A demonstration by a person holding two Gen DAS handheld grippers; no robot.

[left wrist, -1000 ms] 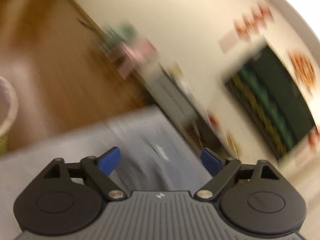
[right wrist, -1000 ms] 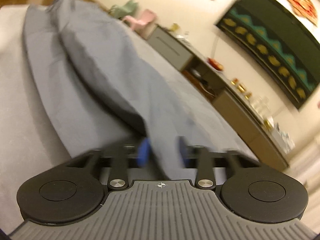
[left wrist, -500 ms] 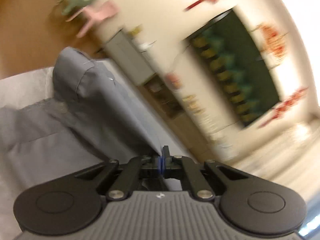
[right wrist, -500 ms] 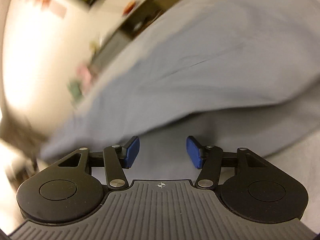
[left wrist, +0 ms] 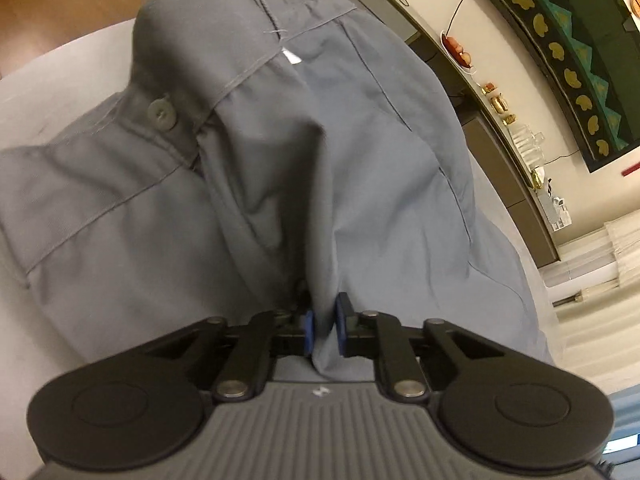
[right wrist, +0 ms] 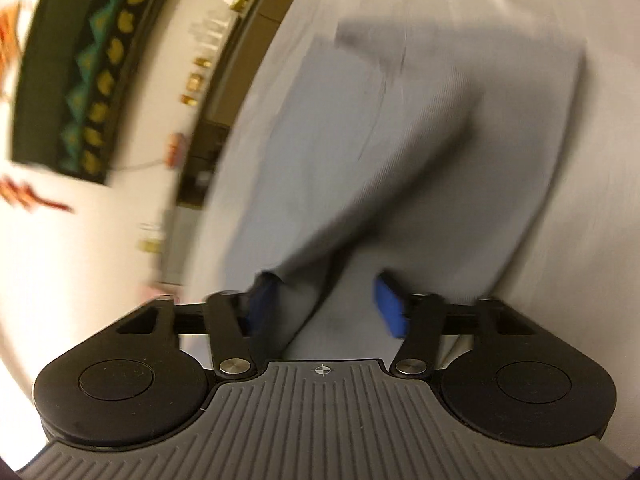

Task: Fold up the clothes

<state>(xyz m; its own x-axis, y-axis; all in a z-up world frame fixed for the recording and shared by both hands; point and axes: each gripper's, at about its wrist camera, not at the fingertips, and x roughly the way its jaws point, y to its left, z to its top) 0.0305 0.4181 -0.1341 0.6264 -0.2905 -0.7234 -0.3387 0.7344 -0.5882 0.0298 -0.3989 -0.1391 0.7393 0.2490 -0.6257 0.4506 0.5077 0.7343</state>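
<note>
- The grey trousers (left wrist: 280, 184) lie spread on a pale cloth-covered table (left wrist: 48, 80), with the waistband and its button (left wrist: 161, 111) at the far left.
- The left gripper (left wrist: 322, 322) is clamped on a raised fold of the trousers, probably to lift this part over.
- The right gripper (right wrist: 324, 304) has just been closing; its jaws stand apart around blurred grey fabric, not yet pinching it.

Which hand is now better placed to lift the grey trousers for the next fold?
Left. The left gripper is already pinched on the grey trousers; the right gripper's jaws, just closing, have not clamped.
</note>
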